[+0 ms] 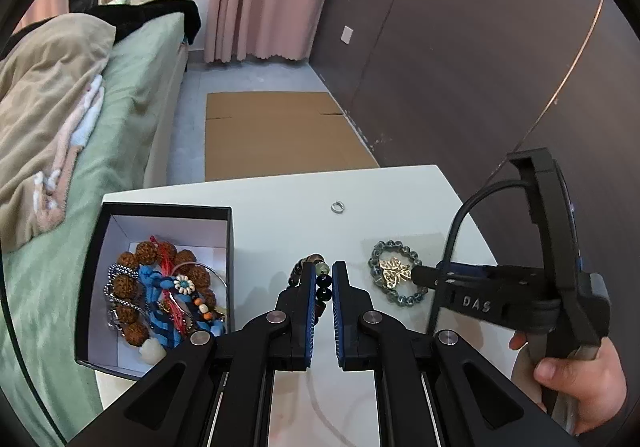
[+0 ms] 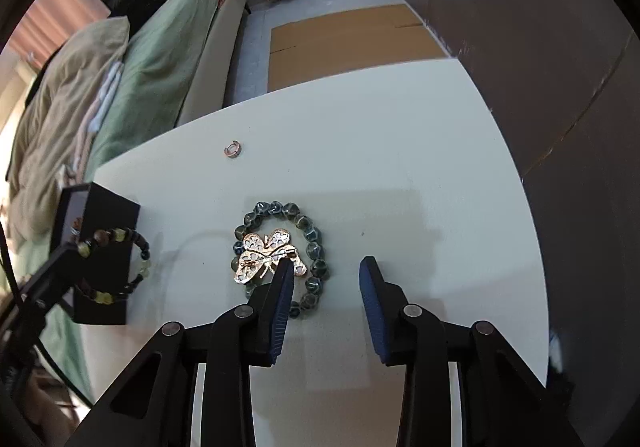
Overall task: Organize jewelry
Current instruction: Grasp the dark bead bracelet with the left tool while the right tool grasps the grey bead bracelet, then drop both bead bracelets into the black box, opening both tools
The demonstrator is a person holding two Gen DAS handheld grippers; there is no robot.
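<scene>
We see the left gripper (image 1: 323,279) clamped on a dark beaded bracelet (image 1: 323,285), lifted off the white table (image 1: 280,215) beside the black box (image 1: 228,247) of jewelry. Our right gripper (image 2: 326,279) stands apart, nothing between its pads, one finger (image 2: 282,287) over the gold butterfly brooch (image 2: 266,255) lying on a grey-green bead bracelet (image 2: 316,247). A small ring (image 2: 233,149) lies farther off.

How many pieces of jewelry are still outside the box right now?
4: dark bead bracelet held in the left gripper; grey-green bead bracelet on the table; butterfly brooch lying on it; small ring farther back.
</scene>
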